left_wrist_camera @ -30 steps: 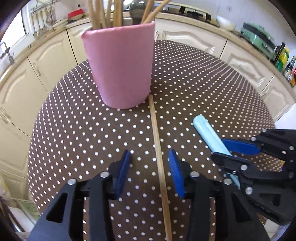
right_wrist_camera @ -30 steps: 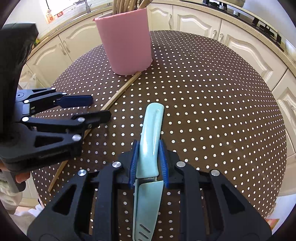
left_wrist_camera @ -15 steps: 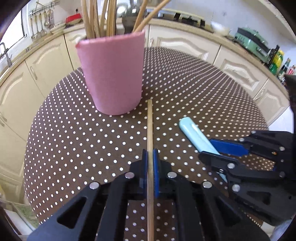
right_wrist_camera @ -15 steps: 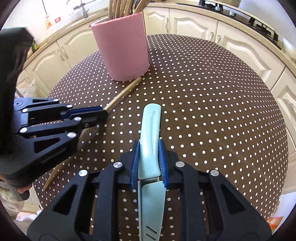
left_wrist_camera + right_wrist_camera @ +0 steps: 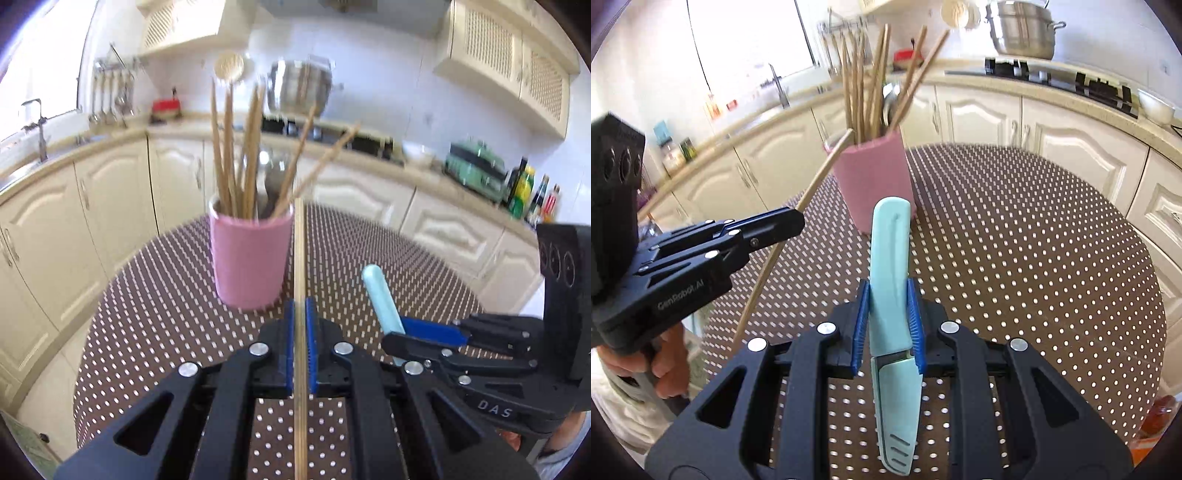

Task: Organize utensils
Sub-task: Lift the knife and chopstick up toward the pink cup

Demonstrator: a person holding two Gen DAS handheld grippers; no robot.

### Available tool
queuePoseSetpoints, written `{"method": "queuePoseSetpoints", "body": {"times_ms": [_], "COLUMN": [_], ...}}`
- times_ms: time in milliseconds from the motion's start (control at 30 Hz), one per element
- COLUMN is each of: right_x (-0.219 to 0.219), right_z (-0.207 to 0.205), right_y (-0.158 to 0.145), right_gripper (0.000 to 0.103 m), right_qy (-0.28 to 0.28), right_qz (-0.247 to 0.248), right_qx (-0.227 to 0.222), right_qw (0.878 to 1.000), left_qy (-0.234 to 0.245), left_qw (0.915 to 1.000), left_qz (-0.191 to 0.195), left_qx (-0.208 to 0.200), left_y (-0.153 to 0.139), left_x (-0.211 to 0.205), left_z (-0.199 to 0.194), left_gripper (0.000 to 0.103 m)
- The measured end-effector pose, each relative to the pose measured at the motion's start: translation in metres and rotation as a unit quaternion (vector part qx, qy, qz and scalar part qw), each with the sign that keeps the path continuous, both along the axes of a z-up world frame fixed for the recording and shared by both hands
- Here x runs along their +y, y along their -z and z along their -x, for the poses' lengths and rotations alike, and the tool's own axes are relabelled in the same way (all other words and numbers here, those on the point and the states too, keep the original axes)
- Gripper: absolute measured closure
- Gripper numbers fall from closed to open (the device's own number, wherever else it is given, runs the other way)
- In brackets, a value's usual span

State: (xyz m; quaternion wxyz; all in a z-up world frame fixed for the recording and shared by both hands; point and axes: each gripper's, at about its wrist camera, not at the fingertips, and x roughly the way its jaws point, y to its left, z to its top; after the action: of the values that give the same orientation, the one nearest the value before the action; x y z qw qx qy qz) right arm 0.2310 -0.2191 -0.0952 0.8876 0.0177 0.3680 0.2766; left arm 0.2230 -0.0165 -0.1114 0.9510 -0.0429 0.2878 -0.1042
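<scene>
A pink cup (image 5: 251,258) (image 5: 875,181) full of several wooden chopsticks stands on the dotted round table (image 5: 166,314). My left gripper (image 5: 300,314) is shut on one wooden chopstick (image 5: 300,258), held off the table and pointing towards the cup's right rim. From the right wrist view that same chopstick (image 5: 816,181) slants up from the left gripper (image 5: 798,219). My right gripper (image 5: 888,306) is shut on a light blue sheathed knife (image 5: 890,258), handle forward, lifted above the table. In the left wrist view the knife (image 5: 382,299) sticks out of the right gripper (image 5: 424,334).
Cream kitchen cabinets (image 5: 110,206) and a counter ring the table. A steel pot (image 5: 299,86) sits on the hob behind the cup, bottles (image 5: 524,192) stand at the far right. A hand (image 5: 665,365) holds the left gripper's grip.
The left gripper shut on the chopstick that lay on the table and lifted it. Both grippers rose and tilted up, so the cup now appears farther off and lower.
</scene>
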Motion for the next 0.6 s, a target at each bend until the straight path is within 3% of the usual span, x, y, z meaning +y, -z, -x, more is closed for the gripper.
{"method": "queuePoseSetpoints", "body": {"times_ms": [167, 400, 600], "right_x": [0.000, 0.013, 0.023], "right_z": [0.010, 0.018, 0.023], "right_y": [-0.013, -0.032, -0.042], "right_gripper": [0.082, 0.082, 0.082], "right_qy": [0.001, 0.025, 0.042], "right_qz": [-0.027, -0.020, -0.014], "right_qx": [-0.021, -0.067, -0.106], "right_qw": [0.999, 0.997, 0.993], "left_qy": [-0.014, -0.038, -0.046], "left_qw": [0.9981, 0.9937, 0.9915], "left_qz": [0.031, 0.022, 0.020], "left_qx": [-0.051, -0.104, -0.120], "left_y": [-0.020, -0.035, -0.043], "left_x": [0.009, 0.011, 0.011], "left_z": [0.011, 0.020, 0.019], "left_gripper": [0.097, 0.097, 0.097]}}
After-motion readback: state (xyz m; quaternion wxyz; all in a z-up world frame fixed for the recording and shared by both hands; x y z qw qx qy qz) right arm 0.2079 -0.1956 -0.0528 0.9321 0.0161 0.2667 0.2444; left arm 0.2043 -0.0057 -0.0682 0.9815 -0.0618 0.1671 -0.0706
